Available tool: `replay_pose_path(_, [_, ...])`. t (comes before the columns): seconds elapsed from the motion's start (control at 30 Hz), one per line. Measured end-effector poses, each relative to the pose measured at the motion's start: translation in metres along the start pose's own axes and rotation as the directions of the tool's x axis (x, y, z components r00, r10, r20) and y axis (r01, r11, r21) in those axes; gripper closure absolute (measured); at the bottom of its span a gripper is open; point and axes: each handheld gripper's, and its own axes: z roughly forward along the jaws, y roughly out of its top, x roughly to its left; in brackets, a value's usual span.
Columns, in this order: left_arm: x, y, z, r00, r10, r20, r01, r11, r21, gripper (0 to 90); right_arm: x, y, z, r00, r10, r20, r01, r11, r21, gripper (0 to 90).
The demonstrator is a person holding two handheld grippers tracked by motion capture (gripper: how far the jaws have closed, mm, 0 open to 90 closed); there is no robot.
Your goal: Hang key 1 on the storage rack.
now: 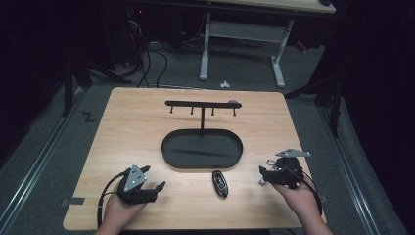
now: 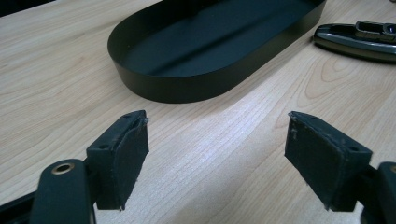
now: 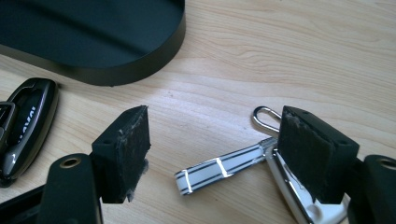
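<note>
The right gripper (image 3: pixel 215 154) stood open over a white-and-silver key with striped strap (image 3: pixel 219 170), at three o'clock of the glossy black car fob (image 1: pixel 220 183). Best closed squarely across the strap. The left gripper (image 2: pixel 217 158) gaped, empty, below the black oval metal tray (image 1: pixel 169 152).

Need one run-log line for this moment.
left gripper: open, empty, above table | right gripper: open, over key strap | car key fob: on table, before tray

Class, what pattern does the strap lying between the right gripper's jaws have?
The strap is white with thin dark stripes along its length, clearest in the right gripper view.
</note>
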Motion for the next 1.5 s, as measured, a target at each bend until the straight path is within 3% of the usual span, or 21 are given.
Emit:
replay_pose_path(0.27, [0.004,0.002,-0.001,0.9996,-0.024,0.011,0.024,0.9996,-0.014,22.2,-0.007,0.002,0.003,0.9994,0.032,0.016,-0.033,0.997,0.071,26.4])
replay_pose_path(0.37, [0.004,0.002,-0.003,0.9994,-0.032,0.012,0.032,0.9994,-0.013,22.2,-0.005,0.004,0.008,0.9996,0.007,0.028,-0.01,0.994,0.113,26.8])
replay_pose_path(0.6, [0.011,0.004,-0.006,0.9967,-0.073,0.036,0.074,0.9967,-0.032,22.4,0.008,0.017,0.012,0.9975,-0.068,0.02,0.062,0.975,0.215,26.7])
replay_pose_path(0.67, [0.011,0.004,-0.006,0.9964,-0.076,0.038,0.077,0.9965,-0.032,22.1,0.01,0.02,0.013,0.9975,-0.069,0.017,0.063,0.969,0.238,26.9])
replay_pose_path(0.77, [0.011,0.005,-0.007,0.9957,-0.081,0.046,0.083,0.9957,-0.042,21.3,0.013,0.025,0.013,0.9993,-0.023,-0.028,0.03,0.964,0.263,26.7])
replay_pose_path(0.9, [0.01,0.006,-0.008,0.9939,-0.094,0.059,0.096,0.9943,-0.046,20.7,0.019,0.033,0.012,0.9984,-0.052,-0.023,0.057,0.954,0.294,27.3])
replay_pose_path(1.1, [0.008,0.003,-0.006,0.9949,-0.079,0.064,0.081,0.9962,-0.033,20.9,0.028,0.044,0.011,0.997,-0.075,-0.018,0.077,0.932,0.353,34.0])
replay_pose_path(1.3, [0.006,0.002,-0.008,0.9964,-0.068,0.052,0.071,0.9962,-0.051,20.9,0.04,0.045,0.019,0.996,-0.074,-0.049,0.089,0.886,0.455,36.7])
replay_pose_path(1.5, [0.007,0.002,-0.008,0.9963,-0.069,0.052,0.072,0.9961,-0.052,20.9,0.063,0.048,0.024,0.9958,-0.058,-0.07,0.085,0.87,0.486,37.0])
